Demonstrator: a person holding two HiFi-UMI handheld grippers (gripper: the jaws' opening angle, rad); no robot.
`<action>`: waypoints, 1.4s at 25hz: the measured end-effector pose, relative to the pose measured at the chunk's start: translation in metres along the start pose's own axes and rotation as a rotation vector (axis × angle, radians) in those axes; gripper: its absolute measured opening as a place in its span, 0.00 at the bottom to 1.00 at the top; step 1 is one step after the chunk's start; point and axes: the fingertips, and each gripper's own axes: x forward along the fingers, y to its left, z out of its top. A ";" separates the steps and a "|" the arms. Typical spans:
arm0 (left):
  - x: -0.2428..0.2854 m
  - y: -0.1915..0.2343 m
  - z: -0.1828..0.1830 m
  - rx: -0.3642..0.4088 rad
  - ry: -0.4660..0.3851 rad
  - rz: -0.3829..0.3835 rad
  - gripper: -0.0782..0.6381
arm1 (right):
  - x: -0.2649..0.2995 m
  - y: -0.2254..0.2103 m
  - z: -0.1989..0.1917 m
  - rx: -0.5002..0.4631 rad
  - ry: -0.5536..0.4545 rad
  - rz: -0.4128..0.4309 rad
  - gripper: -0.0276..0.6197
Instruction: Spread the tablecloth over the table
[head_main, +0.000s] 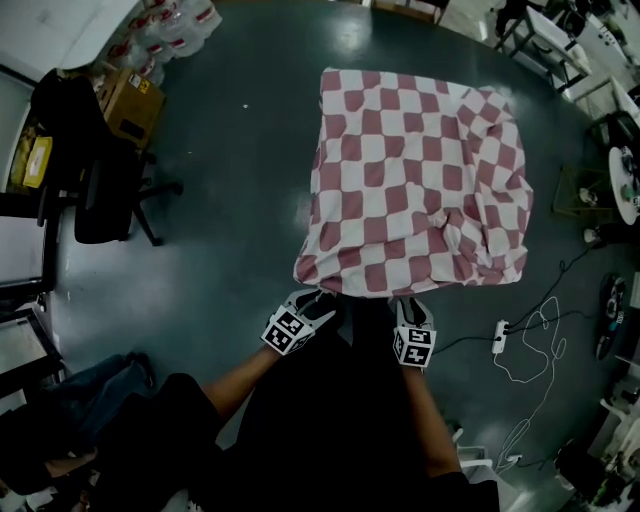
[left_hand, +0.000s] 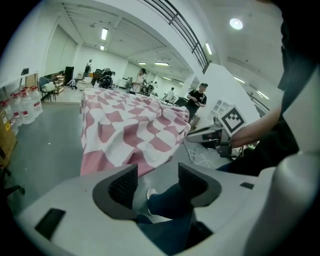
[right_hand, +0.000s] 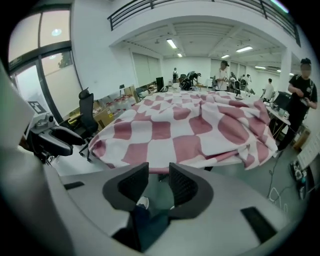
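The checked tablecloth (head_main: 420, 180) is draped over the table at upper centre-right, wrinkled along its right and near edges; it is judged light, soft and limp, best pinched at the near hem; below it, the left gripper (head_main: 322, 303) is held wide and empty; the right gripper (head_main: 408, 308) is parted narrower, also empty.

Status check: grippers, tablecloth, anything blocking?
Left gripper open, empty; right gripper open, empty. Tablecloth spread out, bunched at near right corner. White power strip on floor to the right, clear of both.

Red-and-white checked tablecloth (head_main: 415, 180) covers the desk entirely, rumpled at its near-right corner; desk surface itself probably fully hidden.
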 end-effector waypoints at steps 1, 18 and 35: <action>0.006 -0.005 -0.001 0.016 0.006 -0.004 0.46 | 0.001 -0.007 -0.001 -0.032 -0.001 -0.012 0.25; 0.019 -0.044 -0.016 -0.148 -0.050 0.201 0.46 | 0.054 0.040 -0.030 -1.019 0.123 0.295 0.08; 0.023 -0.069 0.017 -0.063 -0.133 0.215 0.46 | -0.029 0.064 -0.074 -0.624 0.094 0.570 0.07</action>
